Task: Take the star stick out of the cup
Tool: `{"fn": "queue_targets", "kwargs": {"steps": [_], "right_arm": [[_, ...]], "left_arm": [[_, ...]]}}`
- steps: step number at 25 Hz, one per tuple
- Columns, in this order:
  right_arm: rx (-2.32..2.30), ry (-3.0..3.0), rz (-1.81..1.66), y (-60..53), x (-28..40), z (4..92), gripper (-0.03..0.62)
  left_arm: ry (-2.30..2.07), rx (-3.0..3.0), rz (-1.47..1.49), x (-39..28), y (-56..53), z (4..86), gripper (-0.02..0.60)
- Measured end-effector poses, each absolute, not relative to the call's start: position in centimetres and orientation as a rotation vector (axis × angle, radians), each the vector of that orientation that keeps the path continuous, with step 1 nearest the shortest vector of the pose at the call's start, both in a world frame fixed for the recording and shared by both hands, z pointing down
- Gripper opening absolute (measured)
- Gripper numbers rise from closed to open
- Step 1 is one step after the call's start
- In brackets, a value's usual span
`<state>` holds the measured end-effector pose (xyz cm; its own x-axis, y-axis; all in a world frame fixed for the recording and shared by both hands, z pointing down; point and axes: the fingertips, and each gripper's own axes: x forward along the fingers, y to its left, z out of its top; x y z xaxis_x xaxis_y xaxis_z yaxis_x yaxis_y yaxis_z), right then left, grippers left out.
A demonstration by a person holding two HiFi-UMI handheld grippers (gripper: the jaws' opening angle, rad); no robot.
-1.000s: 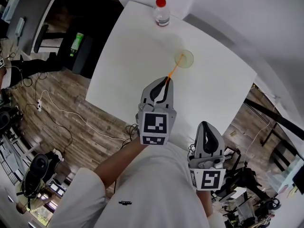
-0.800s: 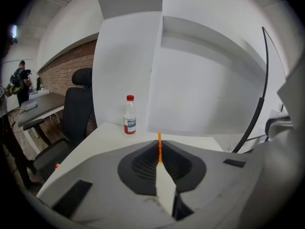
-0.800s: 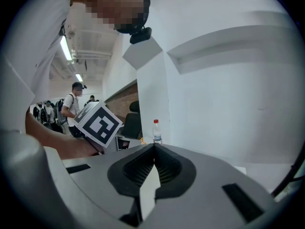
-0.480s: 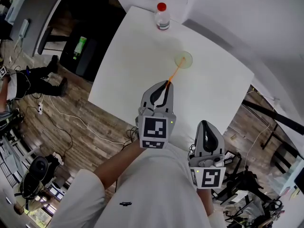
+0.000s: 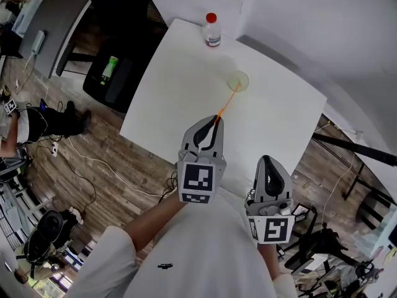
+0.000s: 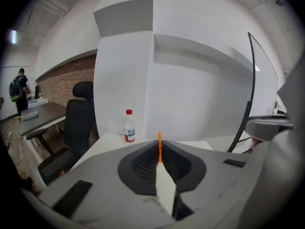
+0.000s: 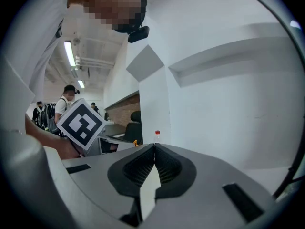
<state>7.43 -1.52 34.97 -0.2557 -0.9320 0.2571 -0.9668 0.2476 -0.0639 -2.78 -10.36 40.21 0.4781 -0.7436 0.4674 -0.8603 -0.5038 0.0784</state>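
While its near end is being pinched between the narrow jaws of the left gripper (image 5: 216,120), the star stick (image 5: 227,98), thin and orange, is being held slanting ahead of the tips, far end at the clear greenish cup (image 5: 238,81). The right gripper (image 5: 270,161), closed and empty, is being held behind and to the right.

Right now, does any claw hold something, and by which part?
The left claw pinches the orange stick at its near end; its far end is in the cup. The right claw holds nothing.
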Motion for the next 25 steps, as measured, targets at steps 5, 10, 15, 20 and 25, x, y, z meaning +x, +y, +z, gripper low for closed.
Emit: {"fn": "queue_targets", "kwargs": {"steps": [5,10,15,20,25], "right_arm": [[1.808,-2.357,0.28,-1.0,7.4,34.0,-0.002],[1.816,-2.377,0.227,-0.7,7.6,33.0,-0.002],[1.835,-2.387,0.2,-0.8,8.2,32.5,-0.002],[1.86,-2.378,0.2,-0.1,8.8,32.3,-0.002],[1.858,-2.376,0.196,0.9,9.1,32.1,-0.003]], "left_arm": [[-1.372,2.449,0.524,-3.4,-8.9,38.2,0.025],[-1.396,2.474,0.501,-4.4,-7.2,36.2,0.025],[-1.41,2.474,0.492,-5.3,-5.5,35.0,0.025],[-1.43,2.508,0.459,-6.0,-4.0,33.2,0.025],[-1.462,2.515,0.437,-6.8,-2.6,32.4,0.025]]}}
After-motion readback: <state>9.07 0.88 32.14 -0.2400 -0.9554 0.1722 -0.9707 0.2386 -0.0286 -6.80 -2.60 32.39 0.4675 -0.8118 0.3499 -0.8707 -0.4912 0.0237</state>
